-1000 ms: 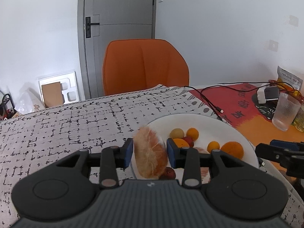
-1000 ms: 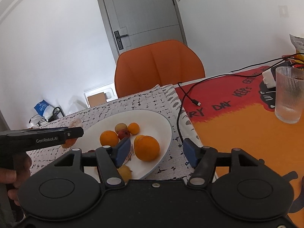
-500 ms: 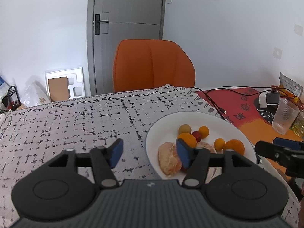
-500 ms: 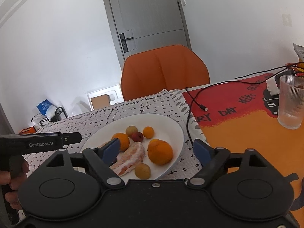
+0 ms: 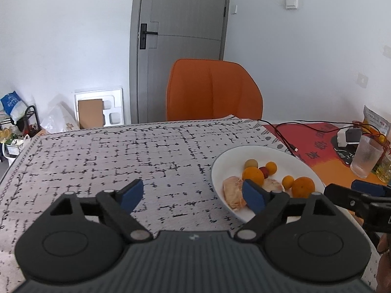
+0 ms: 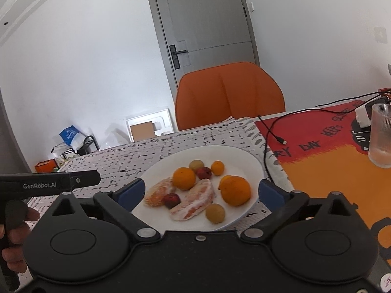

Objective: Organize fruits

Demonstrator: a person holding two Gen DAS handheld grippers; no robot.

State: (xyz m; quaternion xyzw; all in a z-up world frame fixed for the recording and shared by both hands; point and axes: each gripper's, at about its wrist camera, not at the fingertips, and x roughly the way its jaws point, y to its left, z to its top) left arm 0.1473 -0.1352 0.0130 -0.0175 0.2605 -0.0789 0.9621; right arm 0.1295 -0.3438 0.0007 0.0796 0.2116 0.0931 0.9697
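Since a second ago the left gripper (image 5: pixel 193 193) has released the peeled segment (image 5: pixel 233 193) onto the white plate's (image 6: pixel 246 156) left edge and backed away leftward, both grippers' jaws spread empty, the right gripper (image 6: pixel 201 193) nearer the fruit.

Plate (image 5: pixel 220 168) near rim hidden behind left gripper (image 5: pixel 193 194); glass (image 6: pixel 381 134) cut by right edge.
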